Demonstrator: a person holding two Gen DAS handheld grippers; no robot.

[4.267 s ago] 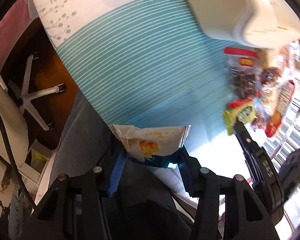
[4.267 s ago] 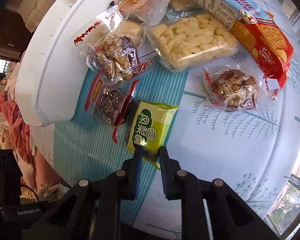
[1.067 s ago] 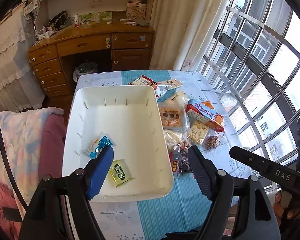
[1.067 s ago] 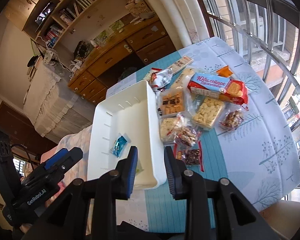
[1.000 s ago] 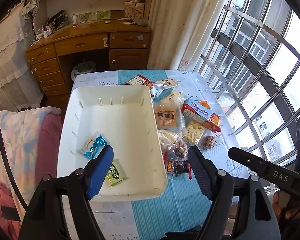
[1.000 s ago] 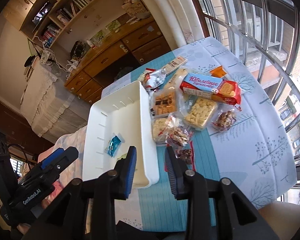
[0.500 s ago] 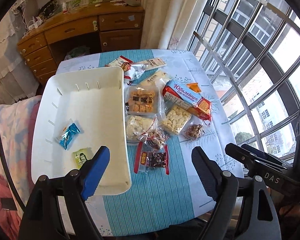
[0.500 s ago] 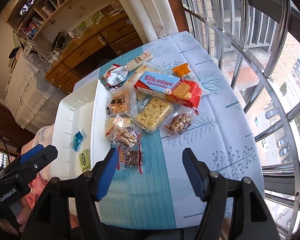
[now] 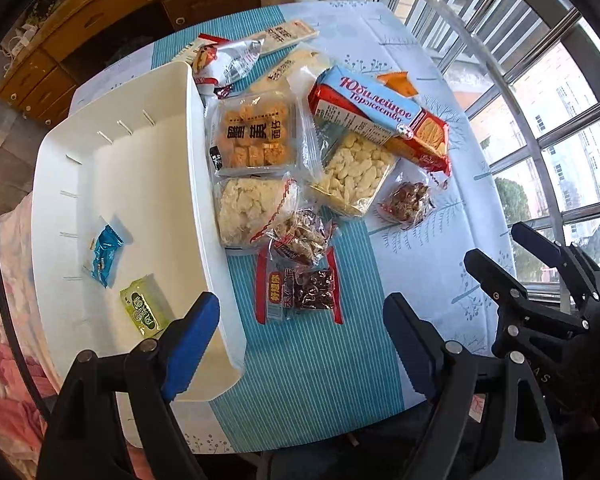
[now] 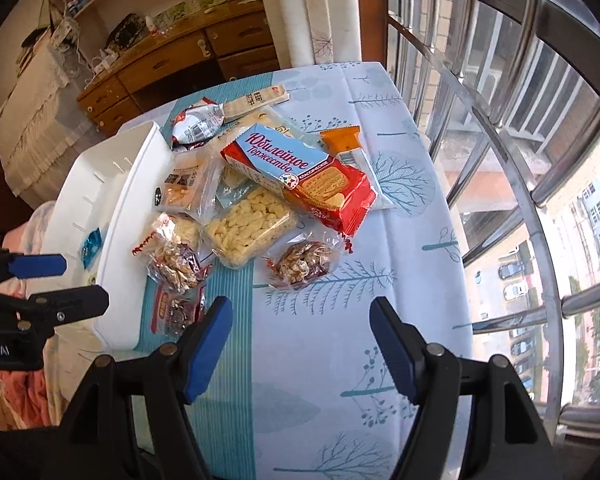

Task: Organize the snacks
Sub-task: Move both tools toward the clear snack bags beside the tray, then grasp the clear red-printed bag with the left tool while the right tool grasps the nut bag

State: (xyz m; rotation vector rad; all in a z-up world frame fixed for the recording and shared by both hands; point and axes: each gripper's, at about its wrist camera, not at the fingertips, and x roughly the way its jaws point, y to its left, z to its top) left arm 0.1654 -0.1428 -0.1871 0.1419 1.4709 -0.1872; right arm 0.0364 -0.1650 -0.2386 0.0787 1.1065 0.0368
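Note:
A white bin (image 9: 148, 168) stands on the left of the table and holds a blue sachet (image 9: 106, 254) and a green packet (image 9: 144, 312). Several snack bags lie right of it: a red dates pack (image 9: 300, 290), a red-blue biscuit pack (image 9: 380, 116), a bag of puffs (image 9: 354, 172), a small nut bag (image 9: 408, 202). My left gripper (image 9: 300, 328) is open and empty above the bin's near right corner and the dates pack. My right gripper (image 10: 300, 336) is open and empty above the table, near the nut bag (image 10: 302, 262); the bin (image 10: 120, 200) is at its left.
The table has a blue and white cloth (image 9: 320, 372). A wooden desk with drawers (image 10: 172, 60) stands behind it. A barred window (image 10: 520, 120) runs along the right. A pink blanket (image 9: 8, 380) lies left of the bin.
Both grippers have come lower and closer to the table and shifted right, toward the snack pile. The right gripper has opened wide over the last second. The snacks have not moved.

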